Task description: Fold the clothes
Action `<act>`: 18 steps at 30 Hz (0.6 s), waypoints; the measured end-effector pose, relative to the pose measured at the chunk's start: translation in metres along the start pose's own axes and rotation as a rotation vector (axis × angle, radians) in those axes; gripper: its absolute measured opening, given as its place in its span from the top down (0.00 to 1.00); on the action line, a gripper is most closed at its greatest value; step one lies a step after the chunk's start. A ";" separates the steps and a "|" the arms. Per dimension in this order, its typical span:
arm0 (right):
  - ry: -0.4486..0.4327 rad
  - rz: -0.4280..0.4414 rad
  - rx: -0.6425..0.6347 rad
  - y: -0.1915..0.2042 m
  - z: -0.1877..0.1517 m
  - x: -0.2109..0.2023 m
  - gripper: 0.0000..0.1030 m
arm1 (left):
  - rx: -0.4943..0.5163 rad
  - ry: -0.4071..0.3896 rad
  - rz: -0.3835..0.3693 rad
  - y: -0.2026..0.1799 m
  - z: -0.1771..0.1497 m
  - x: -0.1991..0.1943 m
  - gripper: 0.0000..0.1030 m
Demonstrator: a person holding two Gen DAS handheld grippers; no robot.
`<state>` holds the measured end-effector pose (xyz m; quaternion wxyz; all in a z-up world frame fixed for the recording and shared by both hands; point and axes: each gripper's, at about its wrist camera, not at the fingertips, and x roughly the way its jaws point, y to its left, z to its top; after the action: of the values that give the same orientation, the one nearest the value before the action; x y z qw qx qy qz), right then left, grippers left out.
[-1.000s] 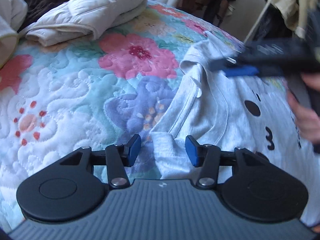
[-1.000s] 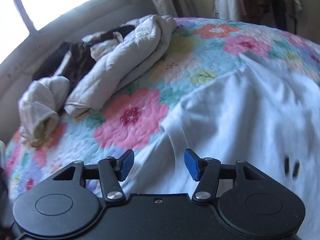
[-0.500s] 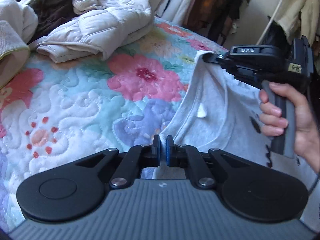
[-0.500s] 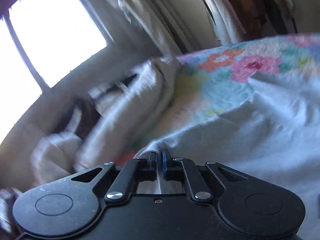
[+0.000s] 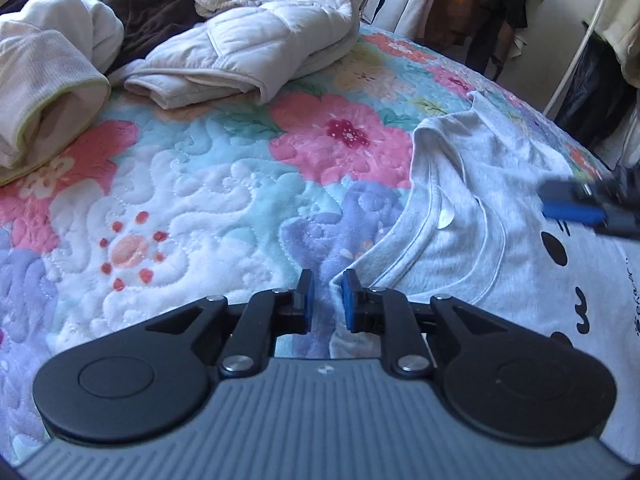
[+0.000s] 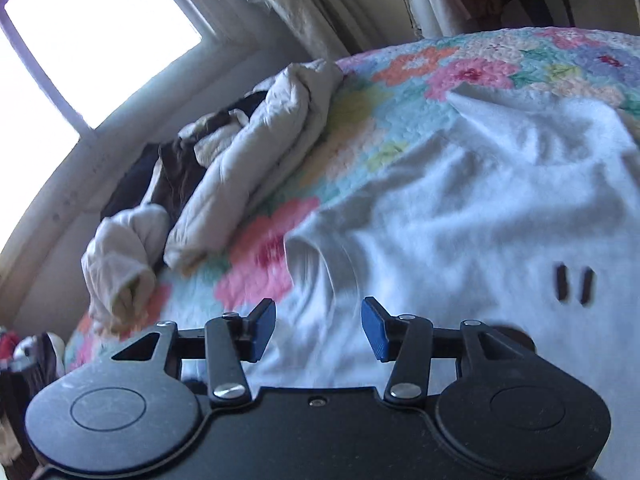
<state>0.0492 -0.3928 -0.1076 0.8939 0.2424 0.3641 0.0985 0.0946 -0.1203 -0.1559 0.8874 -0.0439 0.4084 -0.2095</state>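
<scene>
A light grey T-shirt [image 5: 472, 208] with black print lies face up on the floral quilt [image 5: 224, 208], collar toward the left. My left gripper [image 5: 326, 304] sits at the shirt's near shoulder corner. Its jaws are opening, a narrow gap shows quilt between the pads, and the shirt's edge lies against the right pad without being pinched. My right gripper [image 6: 318, 328] hovers over the T-shirt [image 6: 460, 208] with jaws opening and nothing between them. In the left wrist view the right gripper [image 5: 560, 204] shows blurred at the right edge, above the shirt's chest.
A folded cream puffer jacket [image 5: 256, 48], a brown garment [image 5: 160, 8] and a rolled white cloth [image 5: 52, 80] lie at the far side of the bed. Clothes hang [image 5: 480, 4] beyond the bed. A bright window [image 6: 80, 32] is behind the pile.
Half a second ago both grippers were pinched shut on the shirt's shoulders. Now both have let go and opened, the shirt lies flatter, and the right gripper has swung away to the right.
</scene>
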 end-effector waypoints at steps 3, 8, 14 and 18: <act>-0.001 0.027 0.044 -0.008 -0.026 -0.049 0.48 | 0.023 -0.006 -0.016 -0.003 -0.003 -0.019 0.84; -0.015 -0.083 0.068 -0.029 -0.068 -0.146 0.47 | 0.150 -0.052 -0.056 -0.015 -0.016 -0.074 0.83; -0.079 -0.244 0.131 -0.061 -0.120 -0.260 0.45 | 0.286 -0.172 0.063 -0.020 -0.033 -0.133 0.63; -0.097 -0.321 0.201 -0.082 -0.149 -0.316 0.45 | 0.327 -0.206 0.156 -0.017 -0.037 -0.160 0.60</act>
<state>-0.2809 -0.5205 -0.0505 0.8858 0.2740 0.3625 -0.0938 -0.0314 -0.0666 -0.0633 0.9332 0.1113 0.2782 -0.1983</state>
